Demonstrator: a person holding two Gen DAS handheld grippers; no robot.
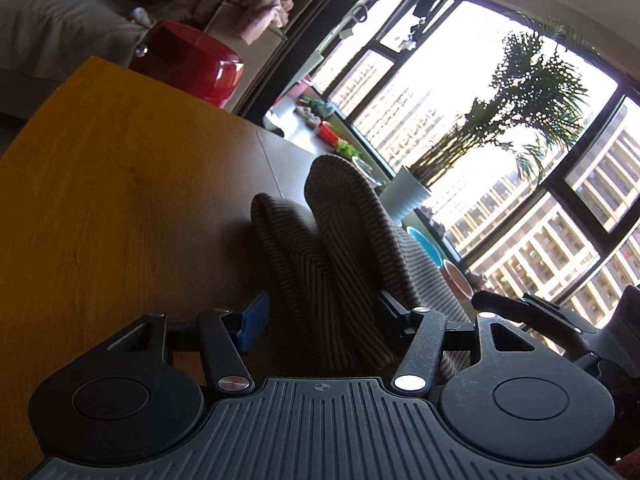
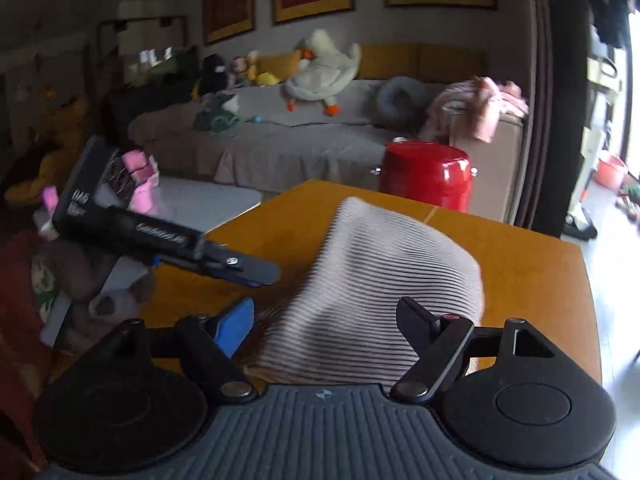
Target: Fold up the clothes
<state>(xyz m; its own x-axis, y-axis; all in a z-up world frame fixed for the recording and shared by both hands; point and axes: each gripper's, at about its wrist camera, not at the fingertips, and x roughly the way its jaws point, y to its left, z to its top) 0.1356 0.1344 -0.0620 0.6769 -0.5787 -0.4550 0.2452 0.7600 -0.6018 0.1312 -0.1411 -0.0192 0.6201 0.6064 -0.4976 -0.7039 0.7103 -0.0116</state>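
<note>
A striped beige-and-black garment (image 1: 340, 248) lies bunched in folds on the wooden table (image 1: 100, 200). My left gripper (image 1: 320, 316) is open, its jaws spread wide, with the cloth lying between them and one blue pad (image 1: 254, 320) bare. In the right wrist view the same garment (image 2: 380, 272) humps up between the spread jaws of my right gripper (image 2: 324, 320), which is open; its blue pad (image 2: 236, 324) is clear of the cloth. The left gripper (image 2: 240, 270) also shows there, at the garment's left side.
A red stool (image 2: 426, 178) stands past the table's far edge, with a grey sofa (image 2: 280, 136) carrying plush toys and a pink blanket behind. A potted plant (image 1: 412, 196) and a large window are at the left view's right. Toys lie on the floor at left.
</note>
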